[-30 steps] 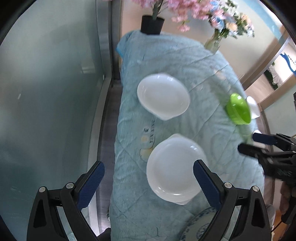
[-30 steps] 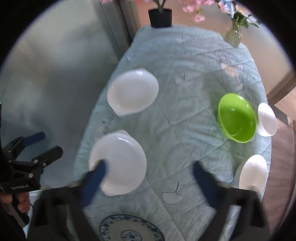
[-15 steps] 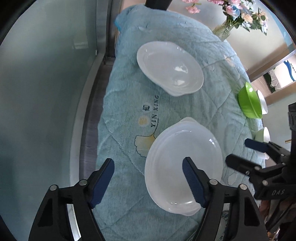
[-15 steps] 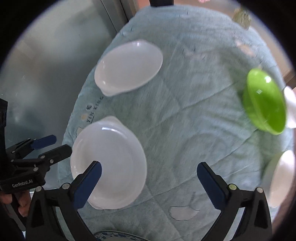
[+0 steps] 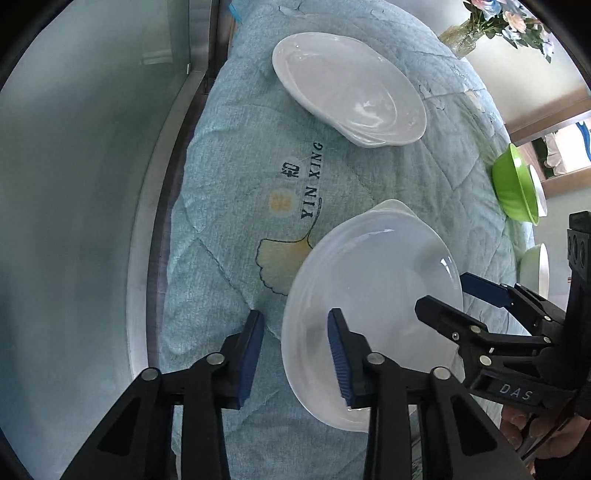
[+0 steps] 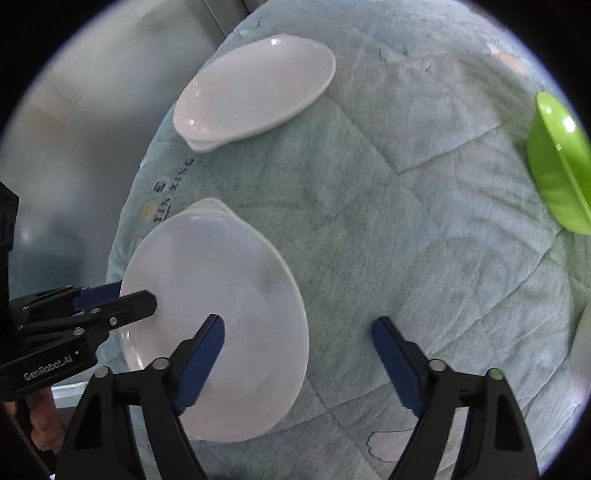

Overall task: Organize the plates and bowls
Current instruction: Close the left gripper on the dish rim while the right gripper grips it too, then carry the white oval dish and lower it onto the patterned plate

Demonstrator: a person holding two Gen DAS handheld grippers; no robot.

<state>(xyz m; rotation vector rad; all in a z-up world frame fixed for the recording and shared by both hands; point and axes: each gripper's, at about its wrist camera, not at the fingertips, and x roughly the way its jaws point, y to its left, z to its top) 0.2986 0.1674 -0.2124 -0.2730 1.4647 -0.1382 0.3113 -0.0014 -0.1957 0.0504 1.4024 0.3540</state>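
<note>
The near white plate (image 5: 373, 306) (image 6: 221, 302) lies on the blue-green quilted table cover (image 5: 236, 192). My left gripper (image 5: 295, 314) straddles the plate's left rim, one finger over the cloth and one over the dish. Its jaws are closing and neither pad presses the rim. On the opposite side, my right gripper (image 6: 299, 320) spans the right rim, wide and closing, also without contact. Each gripper shows in the other's view: right gripper (image 5: 441, 291), left gripper (image 6: 135, 293). A second white plate (image 5: 351, 88) (image 6: 255, 88) lies farther back.
A green bowl (image 5: 515, 188) (image 6: 557, 162) stands at the right, with a white bowl (image 5: 535, 266) nearer. A vase of flowers (image 5: 461, 35) stands at the far end. A glass wall (image 5: 74, 184) runs close along the table's left edge.
Both grippers have come down close over the near plate. The left jaws have narrowed a lot around its left rim. The right jaws, wide half a second ago, have drawn in somewhat.
</note>
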